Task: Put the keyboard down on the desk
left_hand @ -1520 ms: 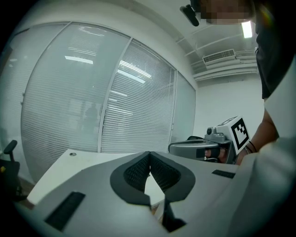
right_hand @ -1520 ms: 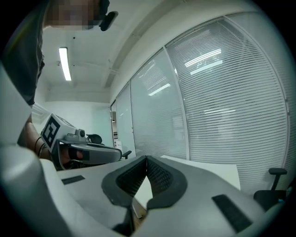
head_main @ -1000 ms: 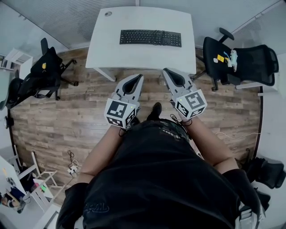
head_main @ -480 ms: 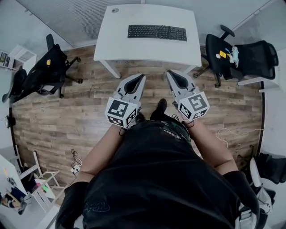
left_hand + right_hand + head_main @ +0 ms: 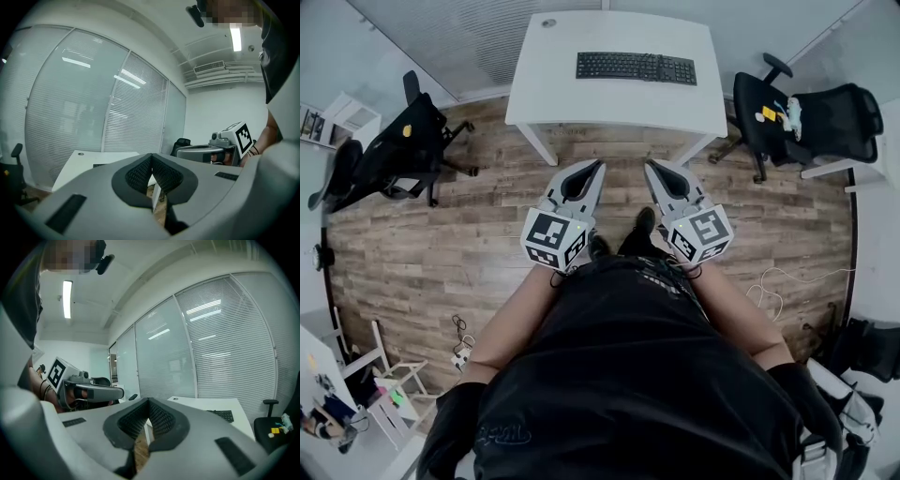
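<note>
Wood-plank flooring (image 5: 441, 244) covers an office walled with glass panels and closed blinds (image 5: 459, 37). All positions below are given from the white rectangular desk (image 5: 581, 98), which stands against that wall.

Task status: the black keyboard (image 5: 636, 67) lies flat on the desk top, in its right half and toward the far edge, square to the desk. Neither tool touches it. On this evidence the placing appears complete. Nothing seems left but to confirm that the keyboard sits steady.

Tools: the left gripper (image 5: 598, 163) and the right gripper (image 5: 650, 166) are held side by side over the floor, short of the desk's near edge and well apart from the keyboard. Each gripper's own view shows its ribbed pads pressed together with nothing between them, so both are closed and empty.

Surroundings: one small round grommet (image 5: 548, 22) sits at the desk's far left corner; the rest of the top is bare. A black office chair carrying yellow notes and a pale object (image 5: 811, 127) stands just right of the desk. Another black office chair (image 5: 398, 150) stands to the left of it. Loose cabling (image 5: 455, 342) lies on the floor well back from the desk.

Obstructions: nothing stands between the grippers and the desk's near edge.
</note>
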Available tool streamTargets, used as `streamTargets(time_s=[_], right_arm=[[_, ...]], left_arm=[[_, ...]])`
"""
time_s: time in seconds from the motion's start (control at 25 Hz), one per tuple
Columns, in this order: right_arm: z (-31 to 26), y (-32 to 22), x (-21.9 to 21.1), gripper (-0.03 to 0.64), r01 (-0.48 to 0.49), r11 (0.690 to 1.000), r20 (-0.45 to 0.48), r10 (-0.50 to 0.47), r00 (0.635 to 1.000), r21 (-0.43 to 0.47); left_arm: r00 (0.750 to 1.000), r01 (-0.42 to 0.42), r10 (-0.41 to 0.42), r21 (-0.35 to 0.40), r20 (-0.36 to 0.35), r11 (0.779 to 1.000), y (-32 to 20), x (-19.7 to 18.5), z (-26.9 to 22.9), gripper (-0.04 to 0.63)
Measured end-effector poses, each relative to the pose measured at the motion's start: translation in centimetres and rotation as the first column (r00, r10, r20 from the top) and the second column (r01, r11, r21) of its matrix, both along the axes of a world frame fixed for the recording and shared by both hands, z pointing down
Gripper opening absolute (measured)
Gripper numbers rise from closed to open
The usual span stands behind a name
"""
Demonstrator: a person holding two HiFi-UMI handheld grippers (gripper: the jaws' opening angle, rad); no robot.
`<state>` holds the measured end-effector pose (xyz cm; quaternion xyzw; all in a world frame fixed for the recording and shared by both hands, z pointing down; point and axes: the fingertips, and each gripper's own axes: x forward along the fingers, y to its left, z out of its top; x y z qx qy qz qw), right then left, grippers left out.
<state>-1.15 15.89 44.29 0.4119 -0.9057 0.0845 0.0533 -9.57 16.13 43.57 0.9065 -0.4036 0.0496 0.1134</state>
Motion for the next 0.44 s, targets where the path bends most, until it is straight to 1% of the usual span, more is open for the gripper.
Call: streamTargets(time_s=[0.44], right_arm=[[-0.26, 1.04, -1.11, 0.023, 0.001, 1.0, -0.013, -0.001, 1.0, 0.002]], left_arm=[[1.0, -0.026, 0.026, 0.004, -0.014, 1.0, 0.79, -0.17, -0.29, 0.014]])
